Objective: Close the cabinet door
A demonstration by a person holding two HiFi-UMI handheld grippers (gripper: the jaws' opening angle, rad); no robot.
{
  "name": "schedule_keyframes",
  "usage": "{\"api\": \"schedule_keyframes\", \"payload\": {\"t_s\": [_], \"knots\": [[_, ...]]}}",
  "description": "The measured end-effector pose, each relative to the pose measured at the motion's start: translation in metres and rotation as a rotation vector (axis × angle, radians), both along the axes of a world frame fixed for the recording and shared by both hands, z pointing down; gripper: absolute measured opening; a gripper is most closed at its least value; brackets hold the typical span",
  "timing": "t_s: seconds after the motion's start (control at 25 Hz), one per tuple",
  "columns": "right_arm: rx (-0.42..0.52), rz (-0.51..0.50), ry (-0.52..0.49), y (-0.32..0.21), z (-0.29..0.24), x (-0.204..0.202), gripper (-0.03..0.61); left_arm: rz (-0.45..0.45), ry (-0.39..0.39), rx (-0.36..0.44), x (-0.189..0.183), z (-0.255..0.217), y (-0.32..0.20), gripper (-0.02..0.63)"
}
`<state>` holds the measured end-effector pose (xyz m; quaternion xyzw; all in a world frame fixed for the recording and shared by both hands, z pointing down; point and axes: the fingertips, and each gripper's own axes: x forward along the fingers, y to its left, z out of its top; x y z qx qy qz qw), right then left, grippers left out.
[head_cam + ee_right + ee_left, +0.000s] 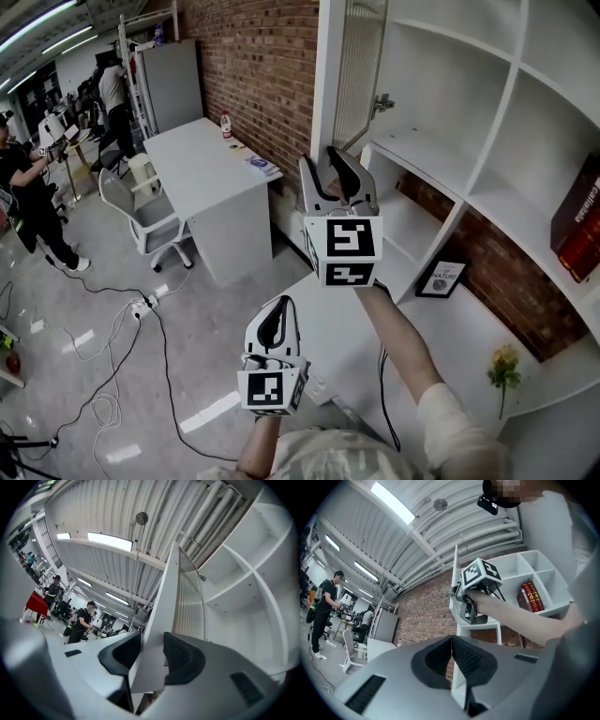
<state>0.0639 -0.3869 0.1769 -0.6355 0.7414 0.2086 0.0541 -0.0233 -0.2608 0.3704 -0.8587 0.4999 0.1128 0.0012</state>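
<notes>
Right gripper view: R gripper point(152, 645) clamps cabinet door point(165, 599) edge betw. jaws; L gripper point(452, 641) lower down, jaws together, empty.

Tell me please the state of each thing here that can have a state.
Cabinet door, open, swung out from the shelf unit.
Right gripper, shut on the door's lower edge.
Left gripper, shut, nothing between its jaws.
Red books, standing in a shelf compartment.

Ceiling strip lights point(110, 542) shine bright; 2 gripper views curve, corners vignetted.
</notes>
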Motion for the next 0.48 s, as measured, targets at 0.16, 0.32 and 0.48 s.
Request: {"api": "schedule_keyframes", "payload": {"t_s": [0.16, 0.32, 0.48], "knots": [[0.027, 0.015, 0.024, 0.011, -0.003, 0.003, 0.153, 0.009, -0.009, 0.001, 0.005, -0.005, 0.003, 0.014], [0.043, 0.042, 0.035, 0.022, -0.003, 0.015, 0.141, 0.036, -0.017, -0.002, 0.013, -0.004, 0.005, 0.014], [0.047, 0.042, 0.036, 0.033, -0.002, 0.024, 0.135, 0.068, -0.019, 0.023, 0.021, -0.006, 0.009, 0.014]]}}
